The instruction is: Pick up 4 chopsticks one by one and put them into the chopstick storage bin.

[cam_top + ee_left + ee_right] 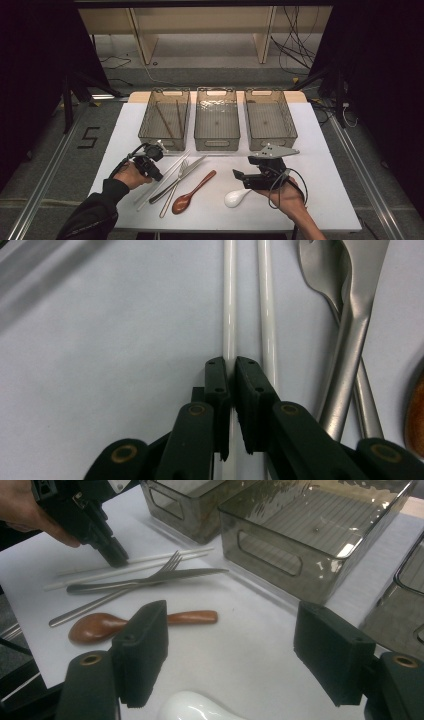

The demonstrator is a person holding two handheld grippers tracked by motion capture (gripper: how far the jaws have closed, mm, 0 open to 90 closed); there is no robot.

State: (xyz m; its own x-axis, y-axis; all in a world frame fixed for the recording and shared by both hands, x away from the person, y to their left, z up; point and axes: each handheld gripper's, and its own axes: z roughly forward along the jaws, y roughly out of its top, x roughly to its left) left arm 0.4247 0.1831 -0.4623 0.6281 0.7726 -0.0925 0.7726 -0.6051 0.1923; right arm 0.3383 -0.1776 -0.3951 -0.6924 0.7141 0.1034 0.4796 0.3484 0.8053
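Two white chopsticks (267, 315) lie side by side on the white table (310, 165). My left gripper (232, 365) points down at them and is shut on the left-hand chopstick (229, 300), which runs between the pads. From the high view this gripper (157, 175) sits at the table's front left. It also appears in the right gripper view as the left gripper (117, 557), tip on the chopsticks. My right gripper (235, 655) stands open and holds nothing, hovering just above a white ceramic spoon (192, 707). In the high view the right gripper (239, 179) is at the front right.
A steel fork (350, 315) and knife (150, 577) cross beside the chopsticks, then a brown wooden spoon (192, 192). Three smoky plastic bins stand behind: the left bin (148, 117) holds brown chopsticks (179, 117); the middle bin (216, 145) and right bin (272, 141) have bare floors.
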